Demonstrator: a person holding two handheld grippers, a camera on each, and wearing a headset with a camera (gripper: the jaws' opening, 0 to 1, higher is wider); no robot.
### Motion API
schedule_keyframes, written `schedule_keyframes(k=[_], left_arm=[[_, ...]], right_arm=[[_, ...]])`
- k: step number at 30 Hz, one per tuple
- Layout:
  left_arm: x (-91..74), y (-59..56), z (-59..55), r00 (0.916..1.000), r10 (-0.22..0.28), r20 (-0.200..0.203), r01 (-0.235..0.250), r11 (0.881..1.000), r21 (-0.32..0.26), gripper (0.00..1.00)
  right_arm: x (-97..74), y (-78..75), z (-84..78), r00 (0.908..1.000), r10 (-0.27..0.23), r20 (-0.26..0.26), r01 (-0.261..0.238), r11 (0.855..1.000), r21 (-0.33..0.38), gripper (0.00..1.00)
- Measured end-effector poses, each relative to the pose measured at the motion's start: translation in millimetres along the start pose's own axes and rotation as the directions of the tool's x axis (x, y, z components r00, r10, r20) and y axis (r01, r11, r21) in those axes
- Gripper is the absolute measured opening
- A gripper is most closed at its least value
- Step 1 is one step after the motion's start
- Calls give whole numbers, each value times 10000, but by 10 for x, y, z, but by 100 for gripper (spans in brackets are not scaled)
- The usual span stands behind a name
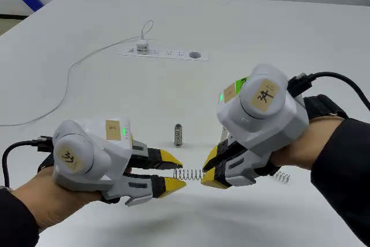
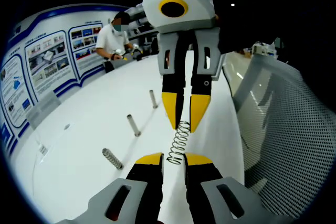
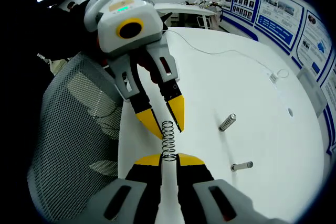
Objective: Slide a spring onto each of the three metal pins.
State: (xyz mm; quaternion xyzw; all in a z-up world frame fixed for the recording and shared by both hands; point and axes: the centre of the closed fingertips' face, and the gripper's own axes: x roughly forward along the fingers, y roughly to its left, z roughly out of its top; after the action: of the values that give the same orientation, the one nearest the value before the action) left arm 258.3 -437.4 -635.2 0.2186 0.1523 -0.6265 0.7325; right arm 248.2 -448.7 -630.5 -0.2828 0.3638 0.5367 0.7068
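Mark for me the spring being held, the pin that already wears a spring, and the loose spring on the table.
Held spring (image 1: 189,173), head view, its middle coils.
Pin with a spring (image 1: 178,134), head view, mid-height of its coils.
Loose spring (image 1: 281,176), head view, its middle coils.

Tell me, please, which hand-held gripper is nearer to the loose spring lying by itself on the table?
Right. The right hand-held gripper is just beside the loose spring, which lies at its outer side. The left hand-held gripper is farther off, beyond the right one.
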Motion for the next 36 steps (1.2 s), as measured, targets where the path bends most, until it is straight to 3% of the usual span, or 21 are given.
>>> schedule_keyframes(k=[8,13,25,36], left_arm=[[15,-4,-13,10000,15,-72,-14,9999,135,12],[12,-1,-10,10000,43,-63,-42,10000,90,12],[15,-1,60,9999,46,135,-46,10000,-28,12],[40,-13,102,9997,-4,236,5,10000,-51,12]], right_arm=[[-72,-3,93,9996,-135,245,137,9999,-93,11],[-124,-7,229,9970,-265,728,276,9995,-139,11],[-158,2,529,9815,-545,1835,608,9977,-287,11],[-138,6,603,9754,-668,2101,763,9964,-373,11]])
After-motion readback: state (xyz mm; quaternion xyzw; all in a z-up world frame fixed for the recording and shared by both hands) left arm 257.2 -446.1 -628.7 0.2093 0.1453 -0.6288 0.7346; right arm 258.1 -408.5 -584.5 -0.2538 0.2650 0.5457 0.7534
